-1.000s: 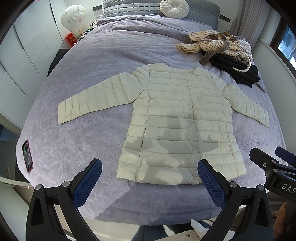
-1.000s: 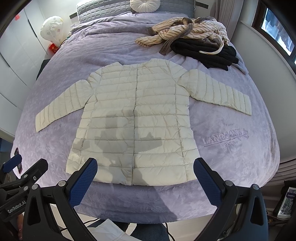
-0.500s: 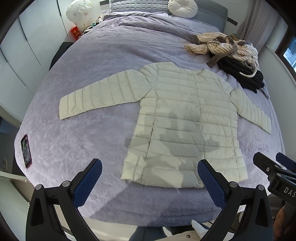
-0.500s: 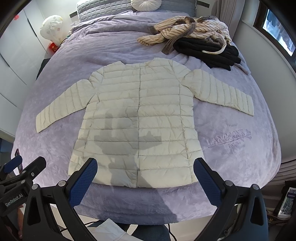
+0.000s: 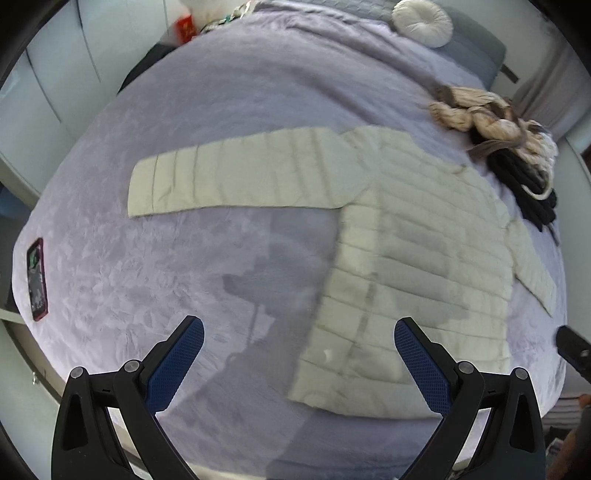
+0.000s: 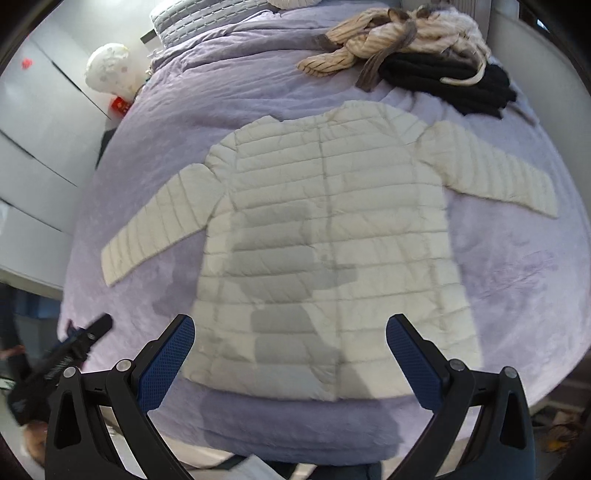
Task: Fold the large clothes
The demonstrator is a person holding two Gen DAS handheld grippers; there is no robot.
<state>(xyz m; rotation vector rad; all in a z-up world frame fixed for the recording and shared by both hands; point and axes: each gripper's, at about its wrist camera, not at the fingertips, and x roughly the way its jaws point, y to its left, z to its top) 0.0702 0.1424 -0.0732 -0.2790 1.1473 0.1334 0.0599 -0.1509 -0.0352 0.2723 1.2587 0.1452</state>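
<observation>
A cream quilted puffer jacket (image 6: 332,236) lies flat on the lavender bed cover (image 6: 517,280), front up, both sleeves spread out sideways. In the left wrist view the jacket (image 5: 406,266) sits to the right, its left sleeve (image 5: 236,181) stretched toward the bed's left side. My left gripper (image 5: 299,354) hovers open over the bare cover near the hem's left corner. My right gripper (image 6: 290,354) hangs open above the jacket's hem, holding nothing. The left gripper's tip (image 6: 88,332) shows at the lower left of the right wrist view.
A heap of striped beige and black clothes (image 6: 417,55) lies at the far right of the bed. A phone in a red case (image 5: 37,280) rests near the left edge. A round white cushion (image 5: 423,22) sits by the headboard. White cupboards (image 6: 33,147) line the left wall.
Both grippers have moved forward and lower over the bed. The left one has swung left, off the jacket's hem toward the left sleeve side. The jacket has not moved.
</observation>
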